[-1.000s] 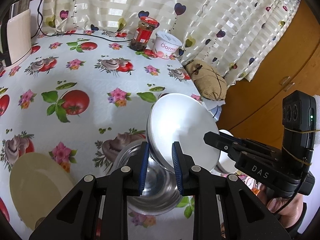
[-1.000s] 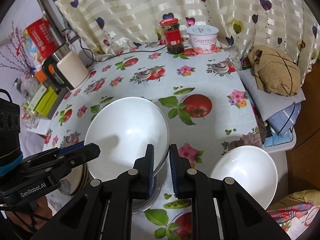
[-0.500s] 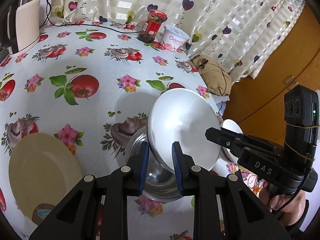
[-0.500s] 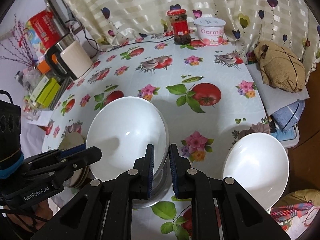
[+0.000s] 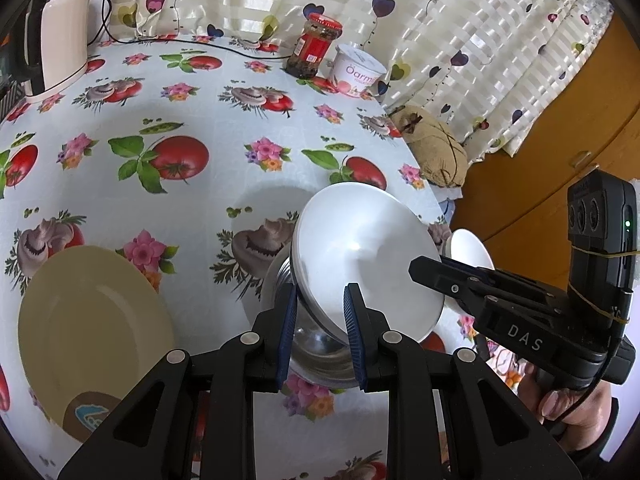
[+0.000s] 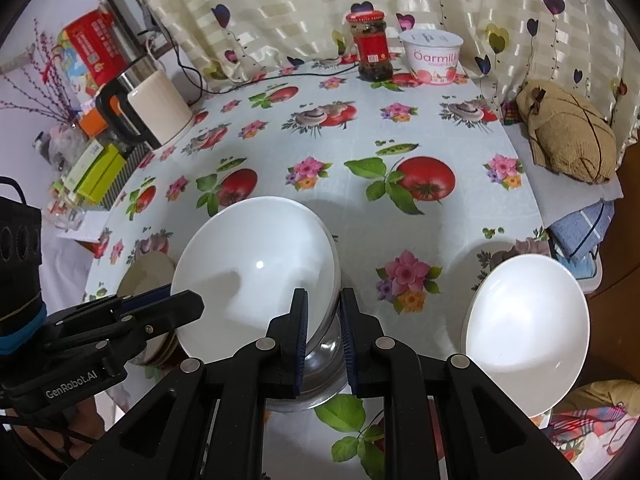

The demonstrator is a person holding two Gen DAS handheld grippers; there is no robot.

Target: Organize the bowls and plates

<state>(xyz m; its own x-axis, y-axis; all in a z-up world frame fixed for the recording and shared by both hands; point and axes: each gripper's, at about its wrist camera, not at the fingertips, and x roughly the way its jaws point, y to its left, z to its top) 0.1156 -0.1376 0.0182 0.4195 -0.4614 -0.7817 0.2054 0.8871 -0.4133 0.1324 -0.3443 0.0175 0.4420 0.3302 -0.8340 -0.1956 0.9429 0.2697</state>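
A white bowl (image 5: 368,256) (image 6: 256,272) is held tilted over a steel bowl (image 5: 320,356) (image 6: 324,368) on the flowered tablecloth. My left gripper (image 5: 320,332) is shut on the white bowl's near rim in the left wrist view; the right wrist view shows the left gripper (image 6: 176,300) at the bowl's left edge. My right gripper (image 6: 323,328) is shut on the opposite rim, and the left wrist view shows the right gripper (image 5: 424,270) over the bowl's right side. Whether the white bowl touches the steel one I cannot tell. A second white bowl (image 6: 524,332) (image 5: 468,248) stands to the right.
A cream plate (image 5: 92,320) lies left of the bowls, on a small stack of plates (image 6: 148,276). A kettle (image 6: 148,108), a red-lidded jar (image 6: 370,50) and a yogurt tub (image 6: 432,56) stand at the back. Folded cloths (image 6: 576,216) lie beyond the table's right edge.
Both grippers have sunk a little with the white bowl, bringing it closer to the steel bowl. Both grips are unchanged.
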